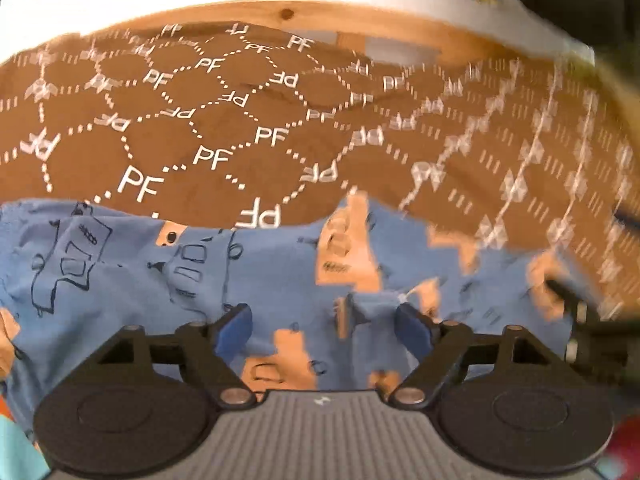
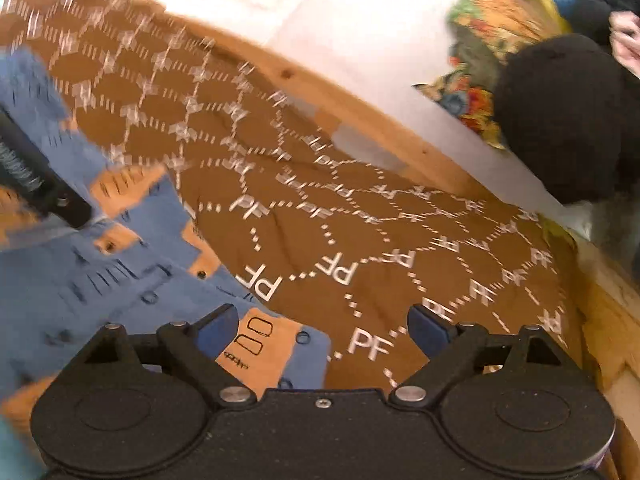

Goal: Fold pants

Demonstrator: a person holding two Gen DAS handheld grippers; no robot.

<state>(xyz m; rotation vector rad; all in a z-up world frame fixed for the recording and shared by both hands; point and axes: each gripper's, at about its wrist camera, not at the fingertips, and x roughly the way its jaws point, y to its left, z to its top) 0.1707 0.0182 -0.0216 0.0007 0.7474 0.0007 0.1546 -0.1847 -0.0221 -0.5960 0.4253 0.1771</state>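
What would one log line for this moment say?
pants: flat on brown mat | left gripper: open, over pants | right gripper: open, at pants' edge

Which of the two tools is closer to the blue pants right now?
Left. The left tool is open directly over the blue pants, cloth bunched between its fingers. The right tool is open at the pants' corner, mostly over the brown patterned cloth.

The pants (image 1: 132,276) are light blue with peach-orange blocks and dark blue line drawings of vehicles. They lie on a brown cloth (image 1: 224,120) printed with white dotted hexagons and white "PF" letters, edged by a pale wood frame (image 2: 424,156) with knots. Both grippers have black bodies and dark blue pads (image 2: 218,326), and a multicoloured floral fabric (image 2: 472,92) shows beyond a black garment (image 2: 560,120).
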